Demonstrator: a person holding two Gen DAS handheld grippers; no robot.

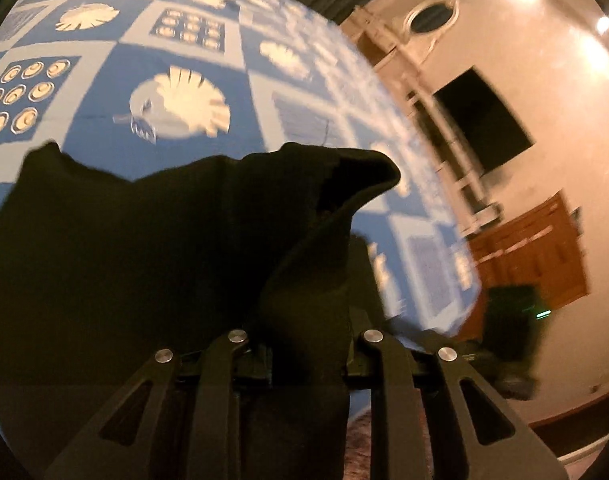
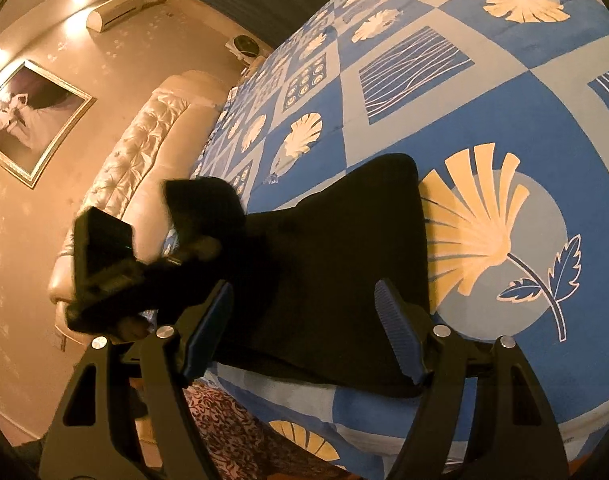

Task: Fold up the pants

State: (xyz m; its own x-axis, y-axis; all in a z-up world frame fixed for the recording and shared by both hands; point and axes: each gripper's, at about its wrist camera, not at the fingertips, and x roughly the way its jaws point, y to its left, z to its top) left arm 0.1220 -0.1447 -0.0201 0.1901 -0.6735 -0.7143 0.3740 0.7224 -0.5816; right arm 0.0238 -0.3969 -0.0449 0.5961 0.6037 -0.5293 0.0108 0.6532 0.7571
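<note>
The black pants (image 2: 336, 264) lie near the edge of a bed, on a blue bedspread (image 2: 504, 92) printed with cream shells and striped squares. In the right wrist view most of the cloth rests flat on the cover beside a large shell-and-leaf print, while one end is raised off the bed at the left of the picture. The left gripper (image 2: 192, 220) is clamped on that lifted end; it shows there as a blurred dark shape with a block-like body behind it. The left wrist view gives the same hold from close in: a bunch of the dark pants (image 1: 184, 248) rises between the narrowed jaws of the left gripper (image 1: 304, 344), hiding the pads, with a folded lip of cloth standing up against the bedspread (image 1: 116, 72).

The right gripper (image 2: 304, 328) hovers over the flat part with its blue ribbed pads (image 2: 400, 332) spread wide, gripping nothing.

Only the right view shows the cream tufted headboard (image 2: 152, 148), a framed picture (image 2: 28, 120) and a wall air conditioner (image 2: 116, 10). Only the left view shows a dark wall screen (image 1: 484, 120) and wooden cabinet (image 1: 532, 256)
</note>
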